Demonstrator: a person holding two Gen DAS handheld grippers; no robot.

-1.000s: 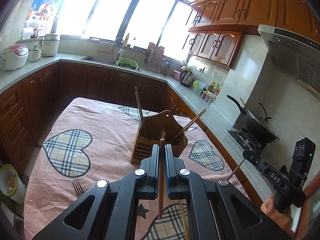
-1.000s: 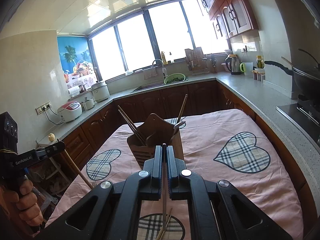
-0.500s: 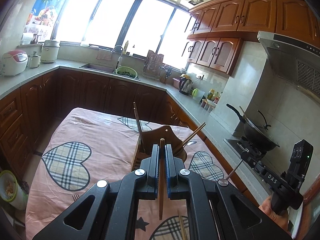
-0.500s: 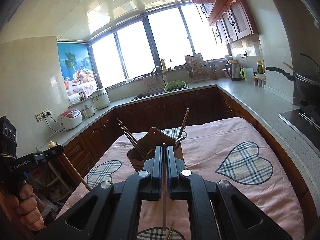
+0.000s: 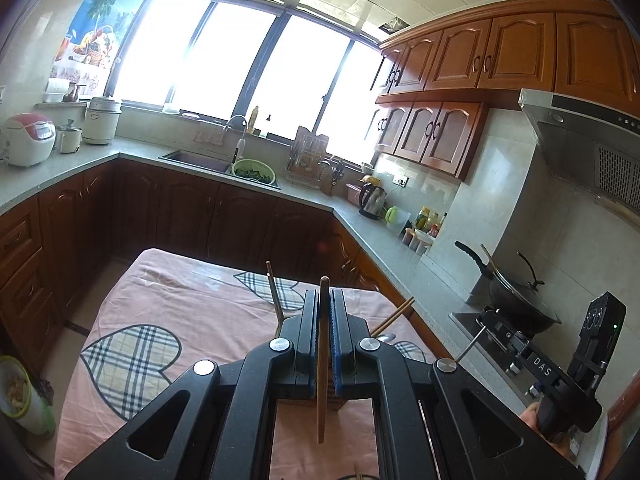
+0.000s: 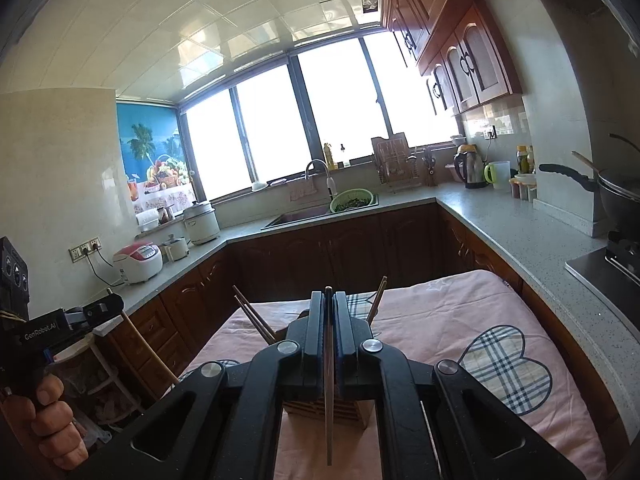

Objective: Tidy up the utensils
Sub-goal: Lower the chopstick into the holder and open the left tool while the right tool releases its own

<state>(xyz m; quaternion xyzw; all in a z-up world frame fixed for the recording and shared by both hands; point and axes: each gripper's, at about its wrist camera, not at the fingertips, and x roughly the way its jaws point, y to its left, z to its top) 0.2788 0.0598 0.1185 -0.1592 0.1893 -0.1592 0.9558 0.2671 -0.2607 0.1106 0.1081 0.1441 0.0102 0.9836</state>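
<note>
Your left gripper (image 5: 321,334) is clamped mid-length on a brown wooden chopstick (image 5: 321,360); your right gripper (image 6: 329,334) likewise pinches a thin dark chopstick (image 6: 329,380). Both are light, stiff, slippery. The slatted wooden holder (image 6: 332,410) stands at 12 o'clock.

Table (image 6: 460,312) under a pink heart-print cloth (image 5: 168,312) – wooden utensil holder (image 6: 344,410) standing on it

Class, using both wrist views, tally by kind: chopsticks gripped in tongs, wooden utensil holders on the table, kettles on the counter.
Gripped chopsticks: 2 (brown chopstick in left tongs; grey chopstick in right tongs)
Wooden utensil holder: 1
Kettle: 1
Total: 4
</note>
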